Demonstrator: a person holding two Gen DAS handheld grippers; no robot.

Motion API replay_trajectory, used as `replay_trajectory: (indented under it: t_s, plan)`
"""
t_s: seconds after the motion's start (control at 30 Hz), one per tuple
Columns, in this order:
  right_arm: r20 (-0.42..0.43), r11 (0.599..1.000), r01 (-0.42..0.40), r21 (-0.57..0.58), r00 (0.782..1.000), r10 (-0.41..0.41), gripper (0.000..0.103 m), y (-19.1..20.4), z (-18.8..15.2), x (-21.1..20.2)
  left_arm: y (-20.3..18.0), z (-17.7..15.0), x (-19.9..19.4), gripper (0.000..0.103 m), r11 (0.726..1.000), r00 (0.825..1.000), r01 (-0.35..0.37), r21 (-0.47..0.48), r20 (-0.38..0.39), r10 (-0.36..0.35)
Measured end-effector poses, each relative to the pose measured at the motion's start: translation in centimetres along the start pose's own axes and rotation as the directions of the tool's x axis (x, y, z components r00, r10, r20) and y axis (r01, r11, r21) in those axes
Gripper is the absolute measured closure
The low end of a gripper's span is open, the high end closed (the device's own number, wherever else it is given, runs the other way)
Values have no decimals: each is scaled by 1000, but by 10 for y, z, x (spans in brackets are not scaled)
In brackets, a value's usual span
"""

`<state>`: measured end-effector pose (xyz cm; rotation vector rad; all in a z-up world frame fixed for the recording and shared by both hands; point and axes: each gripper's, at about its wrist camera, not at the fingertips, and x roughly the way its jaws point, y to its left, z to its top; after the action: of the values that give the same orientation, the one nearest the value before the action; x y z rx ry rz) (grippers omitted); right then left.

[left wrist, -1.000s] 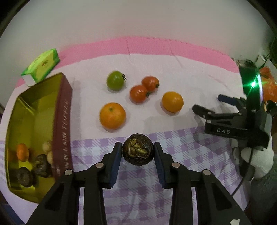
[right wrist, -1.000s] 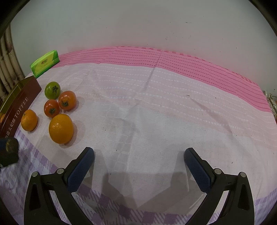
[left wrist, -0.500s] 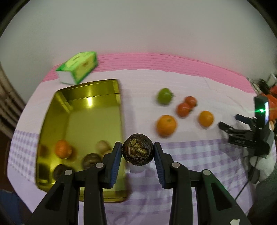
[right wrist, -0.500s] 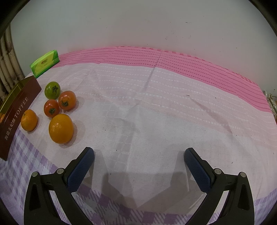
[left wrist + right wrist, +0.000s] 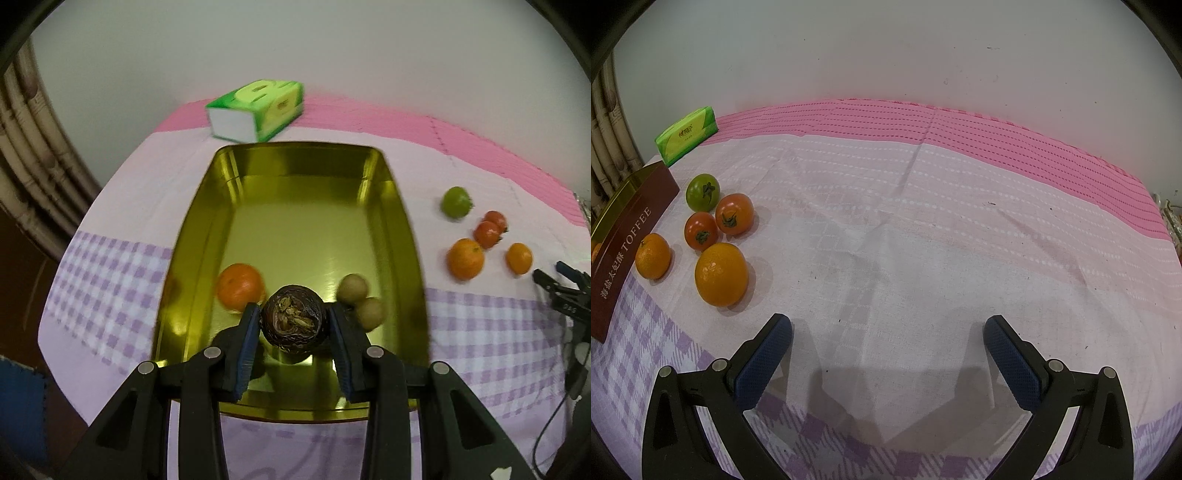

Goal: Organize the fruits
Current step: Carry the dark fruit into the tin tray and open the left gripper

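Gold tin [image 5: 400, 236] now sits squarely under the left gripper [image 5: 294, 326], which has swung over from the loose fruit and still clamps the dark fruit [image 5: 294, 322] above the tin's near end (release seems next). Right gripper [image 5: 886, 332] hangs open, empty.

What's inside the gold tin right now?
In the tin lie an orange and two small tan fruits. The left gripper holds a dark wrinkled fruit over it, hiding the floor beneath.
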<state>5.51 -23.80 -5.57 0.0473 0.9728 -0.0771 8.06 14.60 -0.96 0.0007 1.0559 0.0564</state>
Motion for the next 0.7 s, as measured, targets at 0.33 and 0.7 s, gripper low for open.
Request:
replay_trajectory:
  t_s: [0.33,0.7]
  plan:
    - [0,1000,0,0,1000,0,0,0,0,0,22,-9,12,70,999,999,-24,-26,-34,23]
    - [-1,1000,1,1,1000,-1,0,1,1,0,23,-13,15,69,999,999,-45,13,-17,45]
